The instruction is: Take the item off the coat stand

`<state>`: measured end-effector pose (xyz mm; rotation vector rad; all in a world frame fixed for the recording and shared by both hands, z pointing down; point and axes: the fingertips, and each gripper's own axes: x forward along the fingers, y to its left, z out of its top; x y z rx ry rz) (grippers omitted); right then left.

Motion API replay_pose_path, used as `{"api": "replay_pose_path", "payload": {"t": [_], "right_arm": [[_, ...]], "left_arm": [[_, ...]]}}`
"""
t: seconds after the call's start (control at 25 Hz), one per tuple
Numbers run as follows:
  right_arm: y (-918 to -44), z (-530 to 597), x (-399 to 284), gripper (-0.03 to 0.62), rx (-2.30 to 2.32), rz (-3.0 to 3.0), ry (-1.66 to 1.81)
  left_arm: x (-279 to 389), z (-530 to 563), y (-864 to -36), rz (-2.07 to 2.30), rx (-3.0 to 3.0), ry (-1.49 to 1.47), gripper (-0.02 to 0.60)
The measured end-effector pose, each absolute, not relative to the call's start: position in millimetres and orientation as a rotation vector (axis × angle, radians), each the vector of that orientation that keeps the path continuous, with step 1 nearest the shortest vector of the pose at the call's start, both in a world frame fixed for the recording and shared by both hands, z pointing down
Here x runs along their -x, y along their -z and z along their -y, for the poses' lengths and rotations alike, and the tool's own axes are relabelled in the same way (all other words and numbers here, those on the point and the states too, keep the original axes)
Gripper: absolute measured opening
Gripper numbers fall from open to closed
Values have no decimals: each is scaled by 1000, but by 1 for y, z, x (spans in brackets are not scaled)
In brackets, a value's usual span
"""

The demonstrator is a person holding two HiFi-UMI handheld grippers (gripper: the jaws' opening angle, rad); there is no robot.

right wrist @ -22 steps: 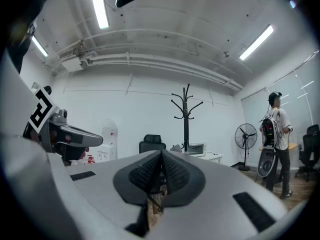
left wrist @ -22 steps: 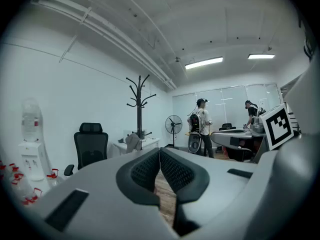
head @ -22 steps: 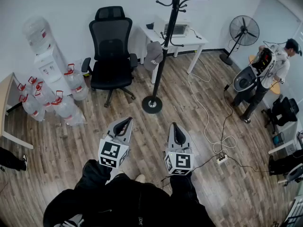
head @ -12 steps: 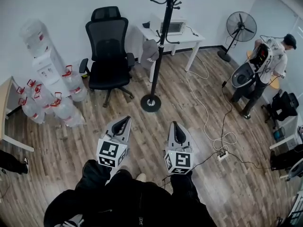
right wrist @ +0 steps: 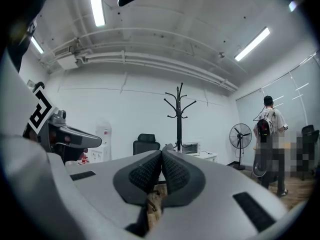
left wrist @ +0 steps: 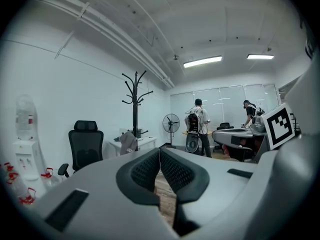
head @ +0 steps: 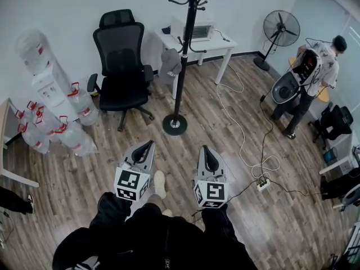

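Observation:
A black coat stand (head: 183, 49) rises from a round base (head: 174, 124) on the wooden floor ahead of me. A grey cap (head: 170, 61) hangs on a low hook on its left side; the left gripper view shows the cap (left wrist: 128, 143) and the stand (left wrist: 135, 104) far off. My left gripper (head: 148, 145) and right gripper (head: 205, 150) are held side by side well short of the stand, both shut with nothing between their jaws. In the right gripper view the stand (right wrist: 178, 115) is straight ahead.
A black office chair (head: 120, 61) stands left of the stand, a white desk (head: 197, 41) behind it. Water bottles (head: 59, 129) and a dispenser (head: 42, 66) fill the left. A cable and power strip (head: 262, 185) lie right. A person (head: 306, 77) and a fan (head: 279, 27) are far right.
The view has shifted: the coat stand and furniture sit slightly further left and higher. A foot now shows between the grippers. Both grippers stay shut and level.

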<state>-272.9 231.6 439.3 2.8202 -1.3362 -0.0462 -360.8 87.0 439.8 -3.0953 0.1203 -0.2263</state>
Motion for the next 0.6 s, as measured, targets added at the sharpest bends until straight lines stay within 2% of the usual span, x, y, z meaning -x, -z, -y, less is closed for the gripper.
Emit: {"api": "replay_pose_path", "payload": {"t": [0.6], "right_arm": [[-445, -120, 117, 15, -2800, 1382, -9]], "left_arm": [[202, 12, -445, -115, 3109, 276, 25]]}}
